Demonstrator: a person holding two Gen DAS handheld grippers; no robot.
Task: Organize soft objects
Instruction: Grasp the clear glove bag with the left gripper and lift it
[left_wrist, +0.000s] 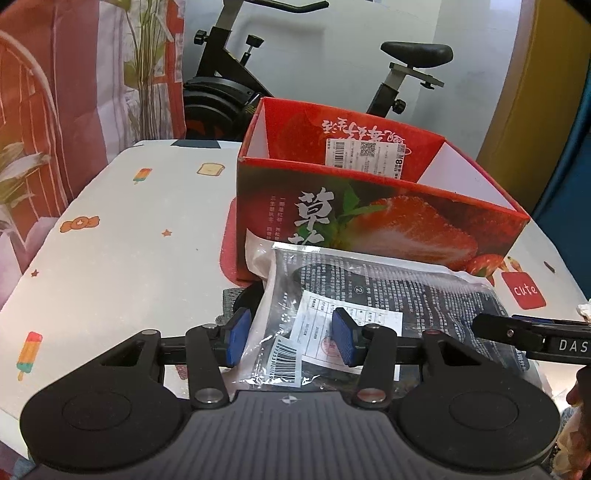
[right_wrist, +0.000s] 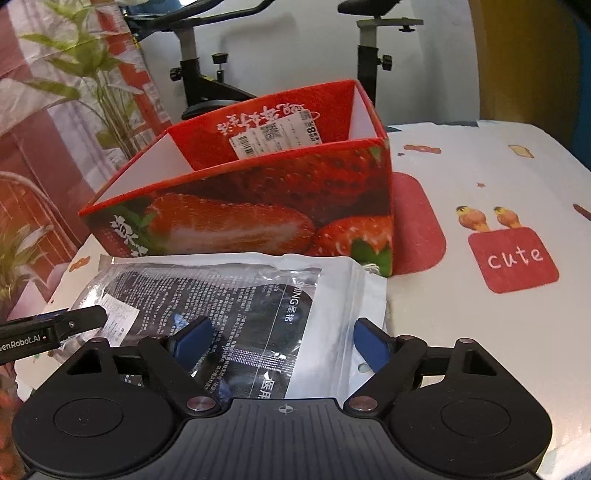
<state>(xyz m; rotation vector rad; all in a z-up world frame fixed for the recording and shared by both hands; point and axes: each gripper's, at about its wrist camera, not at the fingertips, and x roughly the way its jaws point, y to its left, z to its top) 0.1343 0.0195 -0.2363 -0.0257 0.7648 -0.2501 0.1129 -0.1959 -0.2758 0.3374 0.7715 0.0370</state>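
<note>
From the left wrist I see my left hand-held gripper (left_wrist: 291, 334) with jaws apart around the plastic packet's (left_wrist: 373, 291) near corner, and from the right wrist my right hand-held gripper (right_wrist: 282, 345) likewise parted over it beside the strawberry box (right_wrist: 258, 206) on the bench (right_wrist: 498, 177), so I should pinch both edges evenly before lifting.

Exercise bike (left_wrist: 236, 85) — floral curtain (left_wrist: 85, 92) behind

Both grippers tilt downward side by side: the left gripper (left_wrist: 291, 339) with jaws part-open, the right gripper (right_wrist: 282, 345) with jaws spread wider.
</note>
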